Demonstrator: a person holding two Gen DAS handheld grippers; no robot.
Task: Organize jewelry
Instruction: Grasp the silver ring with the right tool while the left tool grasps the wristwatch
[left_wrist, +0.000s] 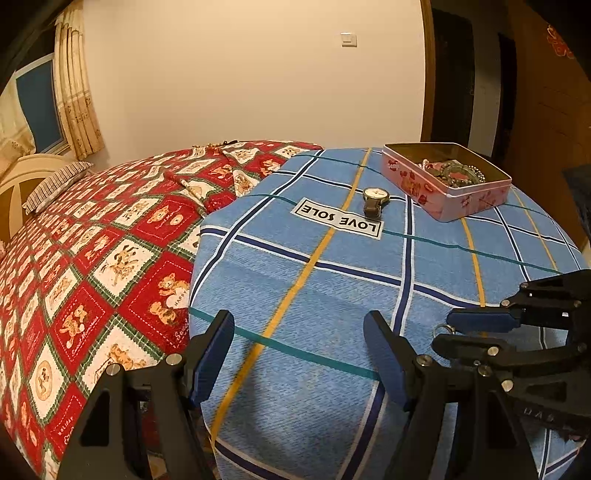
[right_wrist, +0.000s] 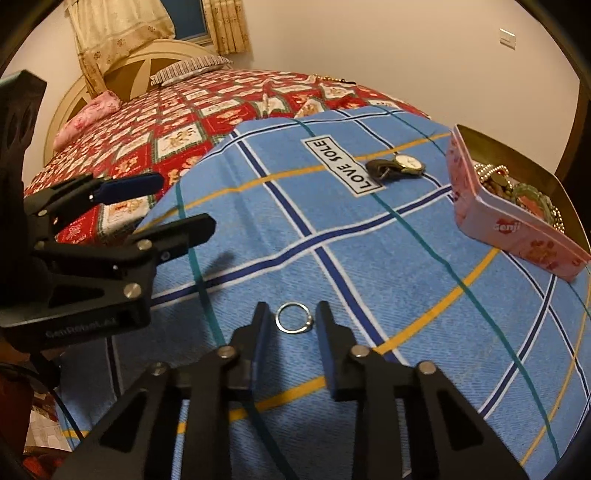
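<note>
**Mei:** Ring (right_wrist: 294, 318) first: where does it lie?

**Tao:** Flat on the blue plaid cloth (right_wrist: 369, 251), between the two fingers of the right gripper (right_wrist: 291, 321). The jaws stand apart, one finger on each side of the ring. The right-hand finger looks to be touching the small setting on the ring's edge, while a sliver of cloth shows between the ring and the other finger.

**Mei:** So not clamped on it?

**Tao:** No, the ring rests on the cloth with the fingers released around it. From the left wrist view the ring (left_wrist: 442, 328) is only a small loop peeking out between the right gripper's (left_wrist: 445, 330) fingers, so I cannot be sure from there whether either pad presses it.

**Mei:** And the left gripper (left_wrist: 299, 354)?

**Tao:** Spread wide, nothing between its fingers but cloth. In the right wrist view the left gripper (right_wrist: 188, 203) hangs off to the side, above the cloth's edge, well apart from the ring.

**Mei:** What else is on the cloth?

**Tao:** A wristwatch (left_wrist: 373, 201) with a dark strap lies just beside the "LOVE SOLE" label (left_wrist: 338, 218), far from both grippers. Beyond it sits a pink tin (left_wrist: 461, 201), lid off, with beads and other jewelry (left_wrist: 452, 171) heaped inside.

**Mei:** And around it?

**Tao:** The cloth lies over one end of a bed with a red bear-print quilt (left_wrist: 92, 258); a striped pillow (left_wrist: 55, 184) rests by the headboard.
</note>
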